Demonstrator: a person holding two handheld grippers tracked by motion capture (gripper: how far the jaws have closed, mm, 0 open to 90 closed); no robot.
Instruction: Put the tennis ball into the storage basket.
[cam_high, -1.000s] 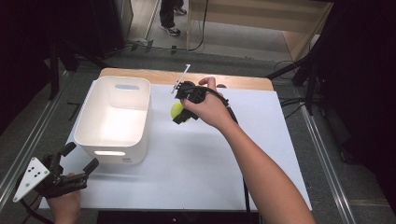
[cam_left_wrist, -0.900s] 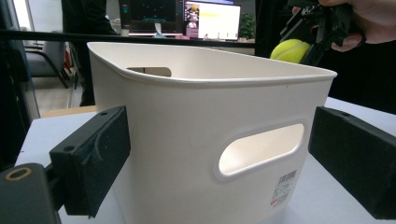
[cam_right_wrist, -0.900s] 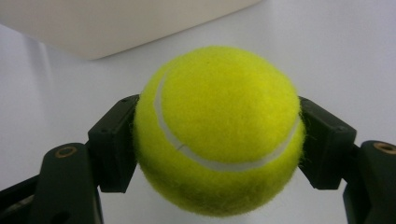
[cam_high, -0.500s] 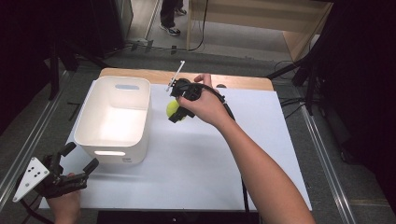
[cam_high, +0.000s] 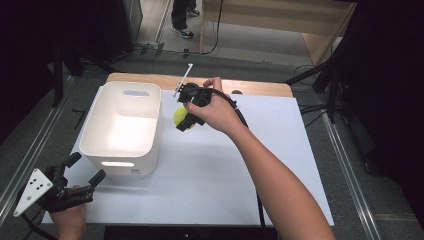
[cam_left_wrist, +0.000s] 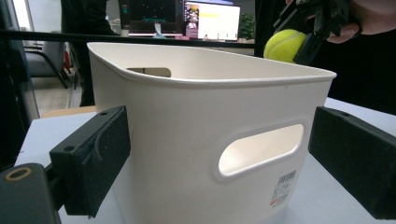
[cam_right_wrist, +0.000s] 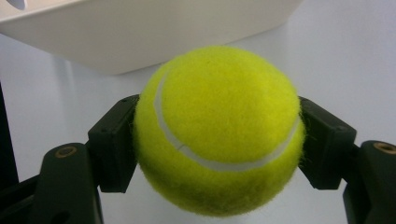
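At the near left corner of the worktop (cam_high: 210, 190), the left hand-held gripper (cam_high: 82, 172) rests low in the person's left hand (cam_high: 70, 222), its jaws spread wide with nothing between them. In the left gripper view its two black pads (cam_left_wrist: 95, 161) stand apart on either side of the near end wall of the white bin (cam_left_wrist: 201, 140), not touching it.

That bin (cam_high: 150, 145) stands upright on the white sheet just beyond this gripper, rim up, with a handle slot in its near wall and another in its far wall. Its inside looks bare, though glare on the floor makes that hard to be sure of.

Right of the bin's far end, the right hand-held gripper (cam_high: 184, 121) is held in the person's right hand (cam_high: 212, 112), jaws pointing down and toward the bin. It pinches a yellow tennis ball (cam_high: 180, 116); in the right gripper view the ball (cam_right_wrist: 217, 130) sits squarely between the pads (cam_right_wrist: 114, 144), pressed on both sides, with the white worktop below and the bin's wall just behind it. From the left gripper view the ball (cam_left_wrist: 284, 45) is raised above the bin's rim level, beside the bin and not over its opening.
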